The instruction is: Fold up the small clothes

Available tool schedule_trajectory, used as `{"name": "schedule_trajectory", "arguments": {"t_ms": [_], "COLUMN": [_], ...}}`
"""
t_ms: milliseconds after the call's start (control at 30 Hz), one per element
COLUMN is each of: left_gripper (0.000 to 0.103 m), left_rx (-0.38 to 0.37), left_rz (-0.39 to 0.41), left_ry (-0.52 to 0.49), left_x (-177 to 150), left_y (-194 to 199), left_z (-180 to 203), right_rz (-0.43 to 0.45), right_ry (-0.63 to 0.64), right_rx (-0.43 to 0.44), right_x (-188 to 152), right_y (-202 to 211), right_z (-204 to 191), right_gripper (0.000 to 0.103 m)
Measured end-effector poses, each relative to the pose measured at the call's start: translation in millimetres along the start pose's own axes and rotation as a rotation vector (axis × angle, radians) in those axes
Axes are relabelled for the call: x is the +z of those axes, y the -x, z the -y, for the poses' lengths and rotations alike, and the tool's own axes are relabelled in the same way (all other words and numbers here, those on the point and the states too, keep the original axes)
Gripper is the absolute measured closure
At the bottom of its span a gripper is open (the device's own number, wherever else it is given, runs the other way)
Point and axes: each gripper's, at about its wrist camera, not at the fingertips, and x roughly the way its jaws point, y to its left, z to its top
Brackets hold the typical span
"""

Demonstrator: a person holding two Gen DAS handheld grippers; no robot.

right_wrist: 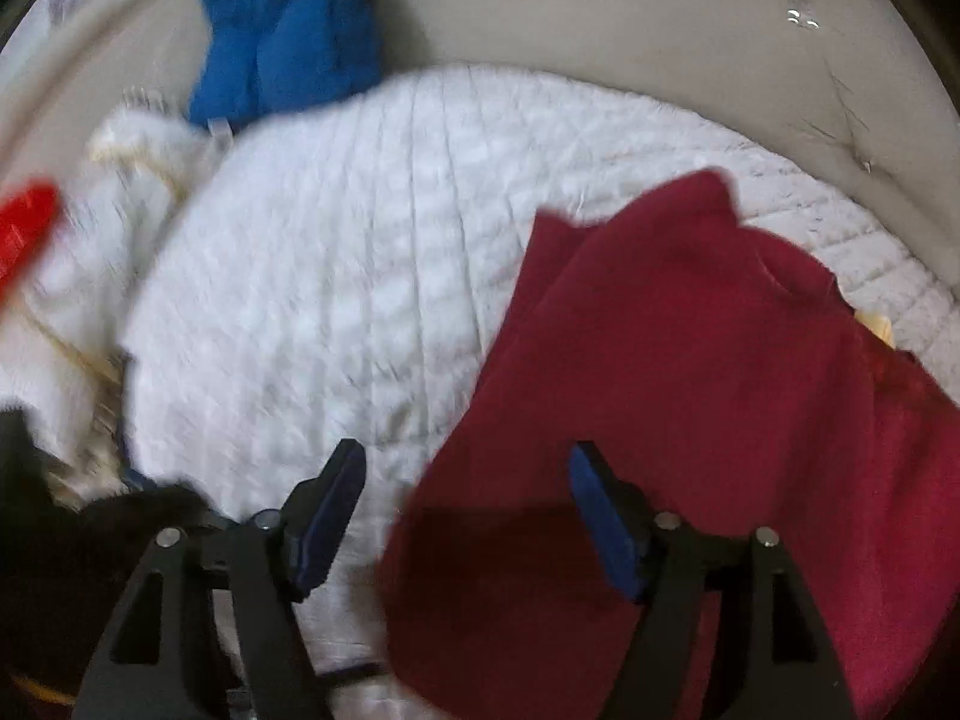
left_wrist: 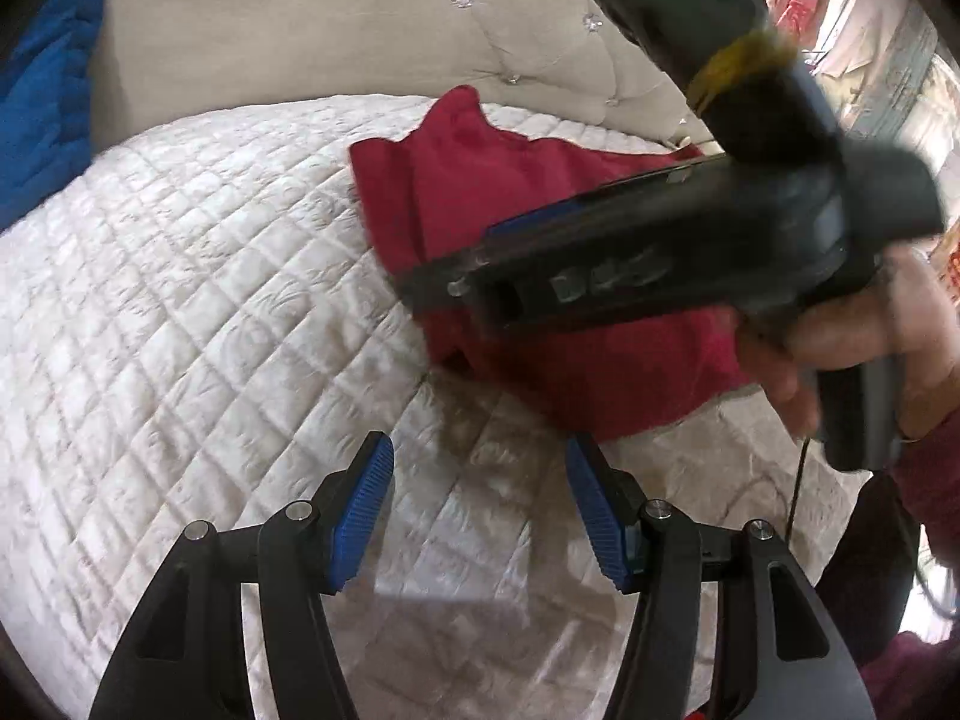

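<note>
Blue fabric (right_wrist: 282,30) lies bunched at the far left against the beige tufted headboard (left_wrist: 300,18), beside the white quilted mattress (left_wrist: 180,276). Both the left hand-held gripper (left_wrist: 480,516) and the right hand-held gripper (right_wrist: 468,516) hang released, jaws apart and holding nothing. Right of centre, the dark red garment (right_wrist: 690,360) lies loosely folded on the mattress.

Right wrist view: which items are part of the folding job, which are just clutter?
In the job:
red garment, lying on the quilt
right gripper, open over its edge
left gripper, open, empty

Lying about:
blue cloth by the headboard
white fabric pile at left
bright red item, too blurred to identify
</note>
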Motion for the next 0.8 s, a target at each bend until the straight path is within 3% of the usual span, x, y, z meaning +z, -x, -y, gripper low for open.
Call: {"name": "schedule_trajectory", "arguments": {"t_ms": [33,100,200,267,367,433,500,533,600,700,800], "left_gripper": [0.065,0.065,0.065,0.065,0.065,0.065,0.065,0.065,0.064,0.065,0.065], "left_rx": [-0.002,-0.002,0.001,-0.004,-0.004,-0.015,-0.034,-0.043,-0.045,-0.051,-0.034], "left_rz": [0.001,0.010,0.040,0.064,0.075,0.083,0.096,0.105,0.118,0.138,0.146], "left_ry": [0.002,0.000,0.000,0.010,0.021,0.023,0.034,0.036,0.032,0.033,0.047], "left_x": [-2.4,-5.7,-4.5,1.3,5.0,11.3,18.7,23.0,32.1,50.9,70.4], "left_y": [3.5,13.1,27.7,33.2,38.0,36.8,35.3,34.7,29.4,14.2,-5.9], "left_z": [-0.9,-3.2,-5.5,-6.9,-4.8,2.1,8.1,11.8,18.8,28.4,33.1], "right_rz": [0.011,0.045,0.143,0.155,0.081,0.031,0.065,0.092,0.202,0.334,0.354], "right_ry": [0.006,-0.041,-0.057,-0.087,-0.153,-0.178,-0.229,-0.249,-0.262,-0.304,-0.414], "right_rx": [-0.003,0.109,0.216,0.256,0.333,0.353,0.406,0.410,0.316,0.105,-0.078], "right_x": [0.1,-0.3,3.1,7.1,1.6,-8.6,-19.4,-24.8,-37.9,-62.2,-79.2], "right_y": [2.1,20.9,49.3,48.4,11.7,-6.3,4.1,16.1,52.1,98.9,113.5], "right_z": [0.4,8.4,12.2,15.1,23.3,26.9,38.4,45.2,66.2,115.0,176.3], "right_gripper": [0.078,0.099,0.099,0.099,0.099,0.092,0.087,0.073,0.054,0.048,0.048]}}
